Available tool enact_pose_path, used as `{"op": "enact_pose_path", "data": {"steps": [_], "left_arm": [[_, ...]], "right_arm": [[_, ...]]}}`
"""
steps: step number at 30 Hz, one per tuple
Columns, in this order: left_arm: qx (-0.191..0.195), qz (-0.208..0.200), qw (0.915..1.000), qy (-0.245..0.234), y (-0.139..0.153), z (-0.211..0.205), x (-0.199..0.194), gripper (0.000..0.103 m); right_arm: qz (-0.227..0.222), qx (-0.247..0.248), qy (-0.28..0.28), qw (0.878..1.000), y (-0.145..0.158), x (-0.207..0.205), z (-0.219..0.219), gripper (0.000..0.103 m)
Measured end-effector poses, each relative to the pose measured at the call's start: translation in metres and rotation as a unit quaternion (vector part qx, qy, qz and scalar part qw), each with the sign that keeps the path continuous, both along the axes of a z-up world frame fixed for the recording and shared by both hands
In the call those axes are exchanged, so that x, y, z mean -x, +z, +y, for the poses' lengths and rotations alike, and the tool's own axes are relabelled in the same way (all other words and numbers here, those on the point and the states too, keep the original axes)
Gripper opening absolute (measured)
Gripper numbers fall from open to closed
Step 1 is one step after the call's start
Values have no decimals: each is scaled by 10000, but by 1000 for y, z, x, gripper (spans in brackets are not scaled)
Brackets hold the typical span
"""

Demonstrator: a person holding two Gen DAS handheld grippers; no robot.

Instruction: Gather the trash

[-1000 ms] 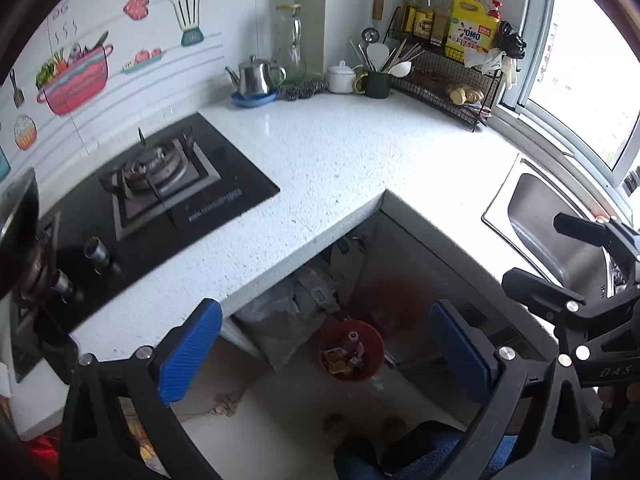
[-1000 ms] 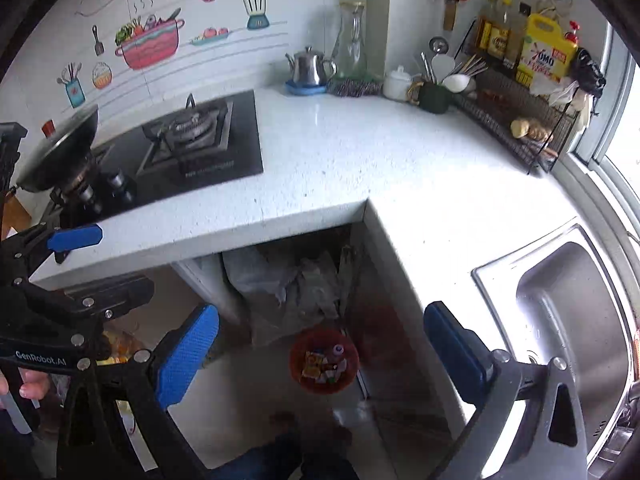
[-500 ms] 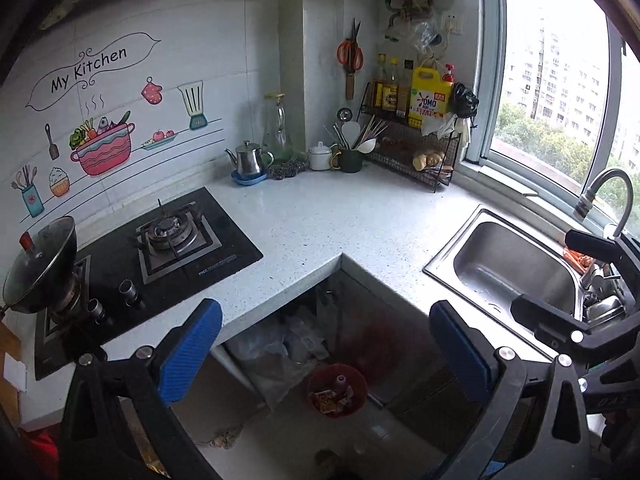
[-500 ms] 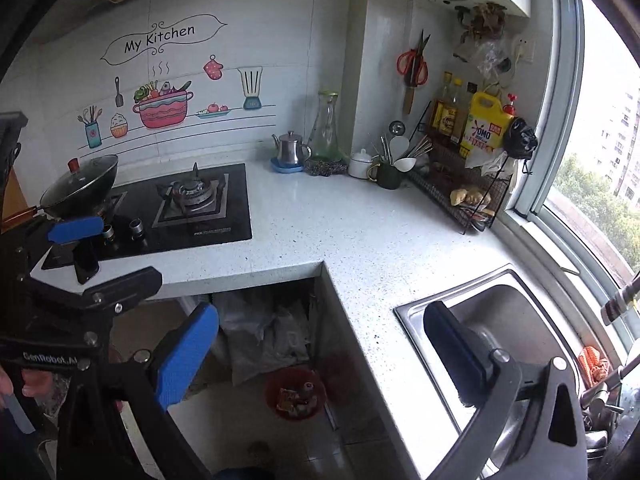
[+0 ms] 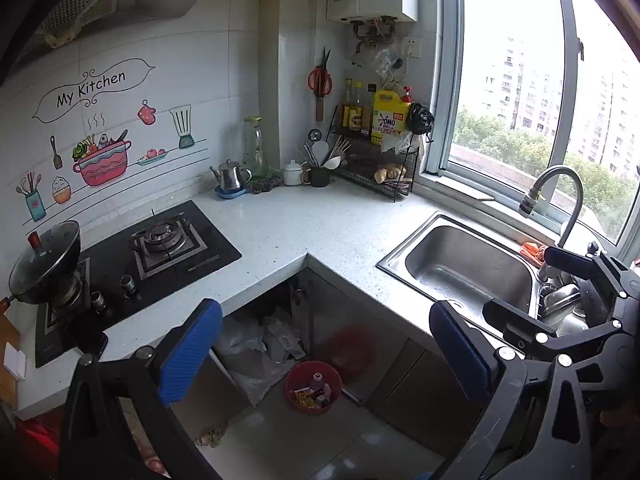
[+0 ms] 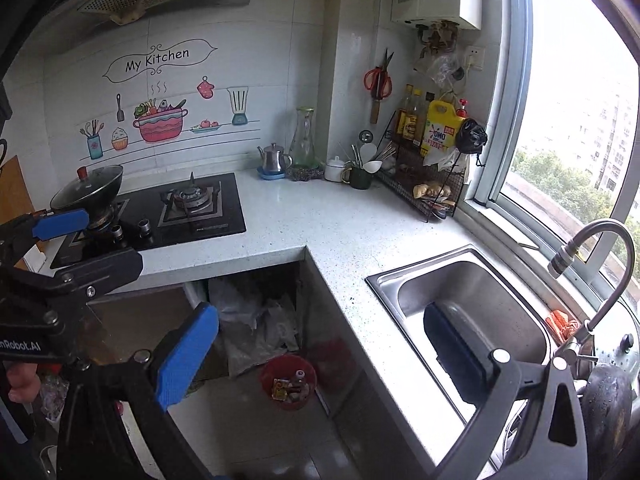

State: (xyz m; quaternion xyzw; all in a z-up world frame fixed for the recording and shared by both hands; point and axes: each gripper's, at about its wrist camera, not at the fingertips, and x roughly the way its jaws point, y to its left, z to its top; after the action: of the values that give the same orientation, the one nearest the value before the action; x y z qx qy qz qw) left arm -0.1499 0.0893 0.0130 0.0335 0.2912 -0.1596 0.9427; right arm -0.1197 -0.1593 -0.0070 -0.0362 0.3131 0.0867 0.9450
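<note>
Left wrist view, "My Kitchen" wall sticker (image 5: 94, 88); yellow "OMO" jug (image 5: 390, 118)

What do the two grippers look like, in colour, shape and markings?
Both the left gripper and the right gripper have black frames with silver screws and two fingers carrying ribbed blue pads. White lettering ending "Robot.AI" marks the left gripper's body.

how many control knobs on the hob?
2 visible: both at the hob's front edge, one knob near the middle, the other knob beside the wok.
</note>
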Motion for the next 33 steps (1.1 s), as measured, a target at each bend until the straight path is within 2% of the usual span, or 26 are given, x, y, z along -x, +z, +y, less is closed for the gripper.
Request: {"op": "enact_pose_path", "data": {"steps": [5, 12, 17, 22, 27, 33], "left_arm": [[101, 107, 9997, -174, 4, 10, 8, 103], [-109, 22, 9997, -239, 9, 9, 28, 103], [-272, -49, 9993, -234, 6, 6, 38, 103], [-226, 10, 9995, -226, 4, 5, 45, 103], [-405, -135, 9990, -109, 7, 2, 53, 103], [-394, -136, 9990, -145, 7, 1, 59, 103]], "right_arm": [[-103, -89, -177, 9998, 4, 13, 9, 102], [-181, -185, -437, 9987, 8, 30, 10, 102], [-285, -171, -447, 9984, 12, 40, 12, 102], [-244, -138, -462, 9985, 8, 46, 15, 102], [-271, -116, -449, 9986, 10, 51, 13, 102], [-247, -67, -470, 9986, 8, 55, 15, 102]]}}
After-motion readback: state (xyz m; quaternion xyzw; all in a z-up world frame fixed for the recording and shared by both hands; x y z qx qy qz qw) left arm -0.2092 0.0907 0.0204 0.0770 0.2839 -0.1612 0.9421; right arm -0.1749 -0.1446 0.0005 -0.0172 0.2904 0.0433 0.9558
